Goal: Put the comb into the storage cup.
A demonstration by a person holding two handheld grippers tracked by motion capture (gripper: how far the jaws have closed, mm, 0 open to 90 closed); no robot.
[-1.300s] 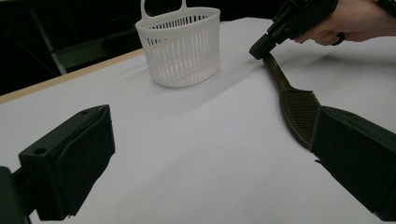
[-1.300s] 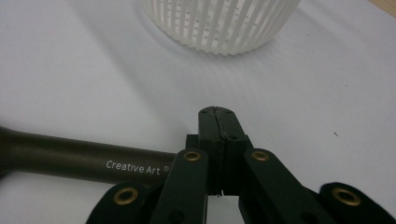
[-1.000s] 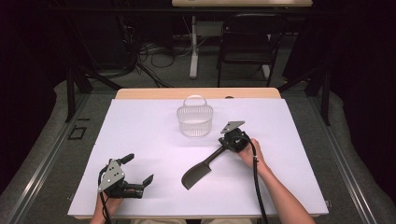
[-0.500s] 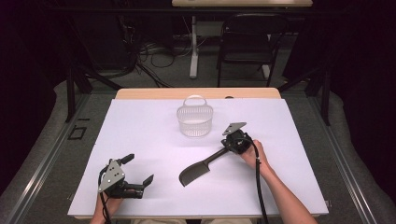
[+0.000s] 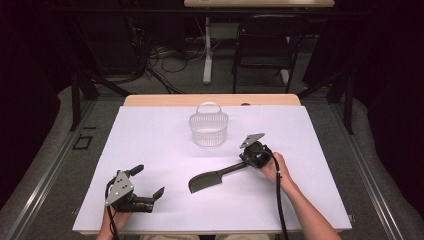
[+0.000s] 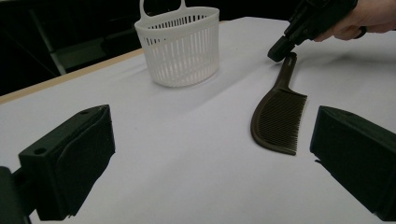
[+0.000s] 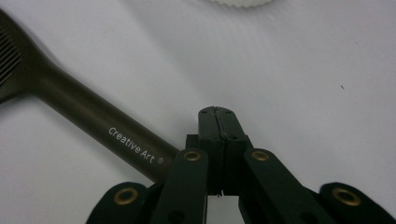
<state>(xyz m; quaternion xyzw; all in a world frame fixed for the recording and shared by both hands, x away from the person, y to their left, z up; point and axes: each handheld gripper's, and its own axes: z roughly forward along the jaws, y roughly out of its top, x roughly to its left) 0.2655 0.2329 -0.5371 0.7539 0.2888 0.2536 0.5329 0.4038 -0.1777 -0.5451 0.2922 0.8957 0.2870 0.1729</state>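
The right gripper (image 7: 215,114) is pressed together, empty, beside the comb (image 7: 88,116) handle; the left gripper (image 5: 145,182) is spread wide.

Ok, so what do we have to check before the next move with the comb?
1. Comb lies flat on the table, teeth and handle in plain sight: ok.
2. Right gripper has hold of the comb: not ok. Its jaws are shut on each other with nothing between them, and the handle runs beside them.
3. Right gripper touches the handle's end: cannot tell.
4. Left gripper is open and apart from the comb: ok.
5. Basket stands upright, open top up, apart from the comb and both grippers: ok.
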